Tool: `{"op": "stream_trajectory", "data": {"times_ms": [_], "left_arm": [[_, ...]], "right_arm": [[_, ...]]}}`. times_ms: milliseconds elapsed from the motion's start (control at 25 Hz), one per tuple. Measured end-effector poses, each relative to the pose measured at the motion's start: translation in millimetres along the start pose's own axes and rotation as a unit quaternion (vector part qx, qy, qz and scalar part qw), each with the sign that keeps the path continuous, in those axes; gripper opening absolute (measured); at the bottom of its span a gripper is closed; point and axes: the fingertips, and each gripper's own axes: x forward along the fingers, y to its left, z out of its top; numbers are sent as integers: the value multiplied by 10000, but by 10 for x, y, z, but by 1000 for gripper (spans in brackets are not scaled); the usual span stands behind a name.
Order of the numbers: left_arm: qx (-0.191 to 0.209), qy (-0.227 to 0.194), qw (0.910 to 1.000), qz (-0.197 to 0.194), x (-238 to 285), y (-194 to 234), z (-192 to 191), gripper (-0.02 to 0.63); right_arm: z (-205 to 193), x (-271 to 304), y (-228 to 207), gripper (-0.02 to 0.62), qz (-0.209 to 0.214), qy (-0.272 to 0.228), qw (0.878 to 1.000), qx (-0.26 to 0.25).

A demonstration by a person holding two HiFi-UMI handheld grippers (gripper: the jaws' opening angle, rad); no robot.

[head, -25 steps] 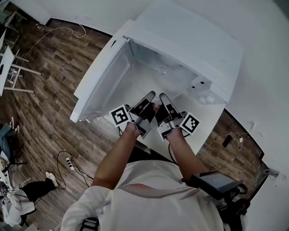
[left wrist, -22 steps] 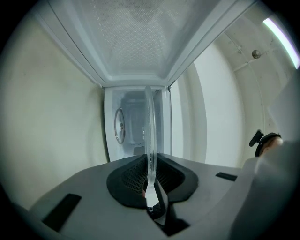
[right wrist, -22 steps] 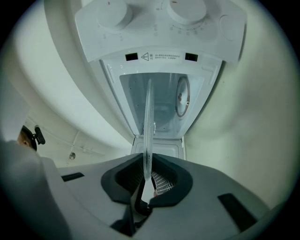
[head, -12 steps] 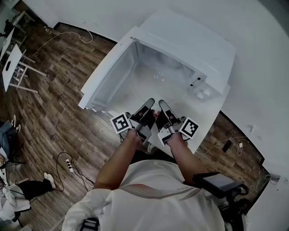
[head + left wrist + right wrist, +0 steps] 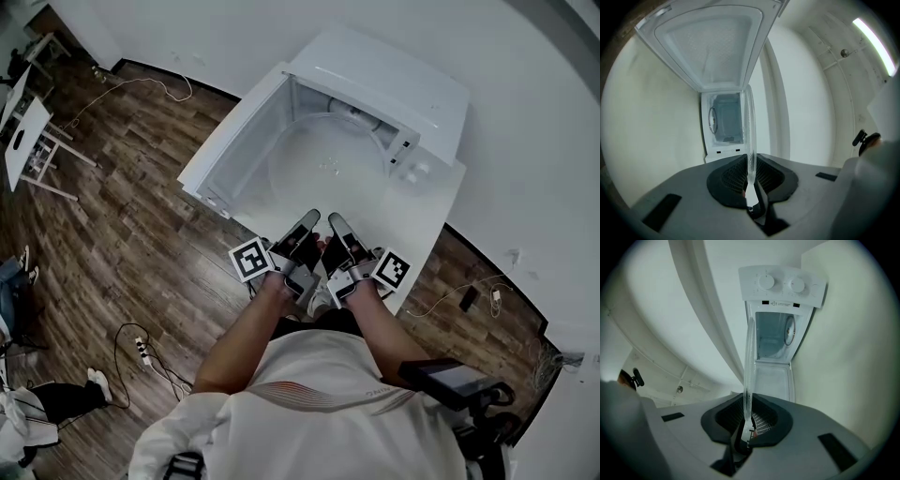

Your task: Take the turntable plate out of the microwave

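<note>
A clear glass turntable plate hangs flat in front of the open white microwave, over its lowered door. My left gripper and right gripper sit side by side on the plate's near rim, each shut on it. In the left gripper view the plate shows edge-on, pinched between the dark pads. The right gripper view shows the plate's rim clamped the same way. Beyond the plate stand the microwave cavity and the two knobs.
The microwave rests on a white table against a white wall. Wooden floor lies to the left, with cables and a power strip. A white stand is at the far left. A dark device hangs at the person's right side.
Both grippers have drawn back toward the person and risen with the plate between them. The plate has come out of the microwave cavity, which now lies farther away.
</note>
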Motion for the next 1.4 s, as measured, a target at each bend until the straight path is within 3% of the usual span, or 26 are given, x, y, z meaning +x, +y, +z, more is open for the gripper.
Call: {"op": "stream_trajectory", "data": {"times_ms": [320, 640, 880, 1400], "left_arm": [[68, 211, 9995, -228, -423, -370, -370, 51], [204, 314, 9987, -354, -578, -617, -1160, 51], [267, 348, 9986, -291, -601, -860, -1141, 51], [336, 215, 9986, -351, -610, -1038, -1168, 51]], "right_arm": [[-376, -444, 362, 38, 101, -174, 9995, -247], [-415, -1250, 619, 38, 250, -258, 9988, -346], [-455, -1228, 843, 40, 287, -221, 9991, -204], [-453, -1233, 1045, 40, 371, 83, 9984, -408]]}}
